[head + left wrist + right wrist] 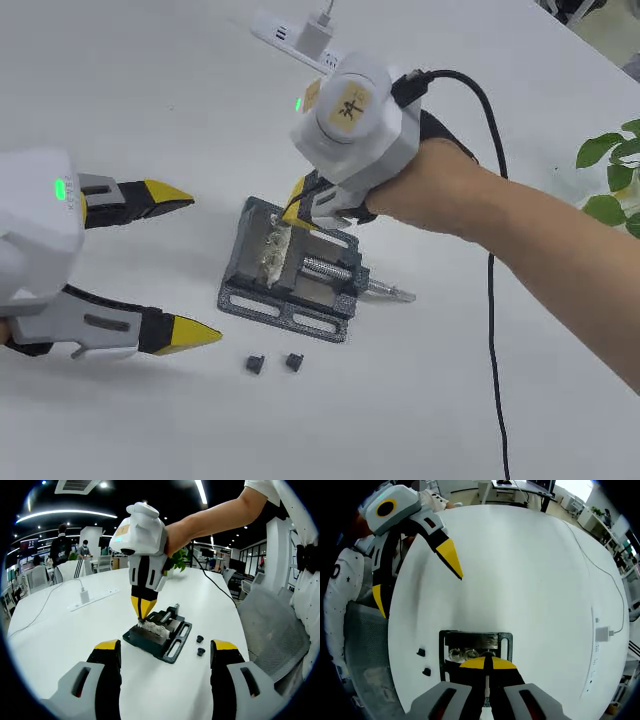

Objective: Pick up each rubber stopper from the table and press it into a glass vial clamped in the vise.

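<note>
My right gripper point(297, 213) at the vise point(300, 305)
Jaws pinched together over the glass vials point(272, 252) (around a stopper? can't tell); left gripper point(204, 267) gapes, two rubber stoppers point(255, 364) nearby.

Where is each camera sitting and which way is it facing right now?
Head view: on the headset, looking down at the vise; the left gripper, right gripper and the person's forearm show.
Left gripper view: on the left gripper, looking across the table at the vise; its own open fingers rise below.
Right gripper view: on the right gripper, looking down onto the vise; its own shut fingers show.
Shared: both gripper views see the vise, two stoppers and the other gripper.
</note>
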A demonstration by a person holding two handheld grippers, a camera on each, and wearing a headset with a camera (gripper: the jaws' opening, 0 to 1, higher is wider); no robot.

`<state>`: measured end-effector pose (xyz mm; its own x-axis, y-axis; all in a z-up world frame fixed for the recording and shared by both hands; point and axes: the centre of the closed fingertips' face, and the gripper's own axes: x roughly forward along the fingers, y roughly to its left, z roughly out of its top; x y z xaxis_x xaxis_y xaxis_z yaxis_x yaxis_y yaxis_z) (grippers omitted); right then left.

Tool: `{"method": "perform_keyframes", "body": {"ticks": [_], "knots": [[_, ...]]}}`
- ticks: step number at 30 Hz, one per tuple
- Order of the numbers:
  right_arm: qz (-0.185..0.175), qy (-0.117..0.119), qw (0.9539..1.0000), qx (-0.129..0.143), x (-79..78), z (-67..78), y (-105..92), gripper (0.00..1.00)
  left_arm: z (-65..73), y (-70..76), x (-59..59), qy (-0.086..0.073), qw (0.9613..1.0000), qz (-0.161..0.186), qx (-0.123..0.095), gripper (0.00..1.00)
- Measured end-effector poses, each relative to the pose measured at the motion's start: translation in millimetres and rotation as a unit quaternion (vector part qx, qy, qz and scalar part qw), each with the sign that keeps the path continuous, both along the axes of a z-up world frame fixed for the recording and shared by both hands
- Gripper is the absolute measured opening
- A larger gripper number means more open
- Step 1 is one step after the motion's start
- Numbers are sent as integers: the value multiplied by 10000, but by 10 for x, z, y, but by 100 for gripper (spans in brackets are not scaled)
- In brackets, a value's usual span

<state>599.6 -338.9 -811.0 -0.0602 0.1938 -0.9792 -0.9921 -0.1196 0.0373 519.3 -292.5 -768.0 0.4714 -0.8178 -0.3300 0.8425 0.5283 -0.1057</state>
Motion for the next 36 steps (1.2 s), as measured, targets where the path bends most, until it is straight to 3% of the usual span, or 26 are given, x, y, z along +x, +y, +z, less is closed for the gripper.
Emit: {"method": "perform_keyframes", "body": {"ticks": [6, 11, 12, 15, 21, 23, 36], "knots": [[165, -32, 9999, 24, 12, -9, 9, 0, -12, -12, -13, 10, 10000, -25, 27, 71], [386, -86, 9992, -96, -15, -13, 6, 0, -8, -26, -10, 5, 10000, -52, 49, 71], [590, -163, 9980, -169, -20, -12, 6, 0, -3, -30, -9, 4, 10000, -55, 51, 71], [609, -216, 9977, -201, -35, -10, 10, 0, 8, -31, -12, -1, 10000, -55, 64, 71], [-11, 21, 9998, 192, -21, 27, 15, 0, -42, -29, -68, 60, 9998, -111, 156, 72], [103, -59, 9996, 252, -26, 35, 3, 0, -74, -18, -86, 92, 9996, -140, 233, 72], [-146, -89, 9979, 630, 16, 36, 19, 0, -126, 71, -155, 155, 9989, -199, 400, 76]]}}
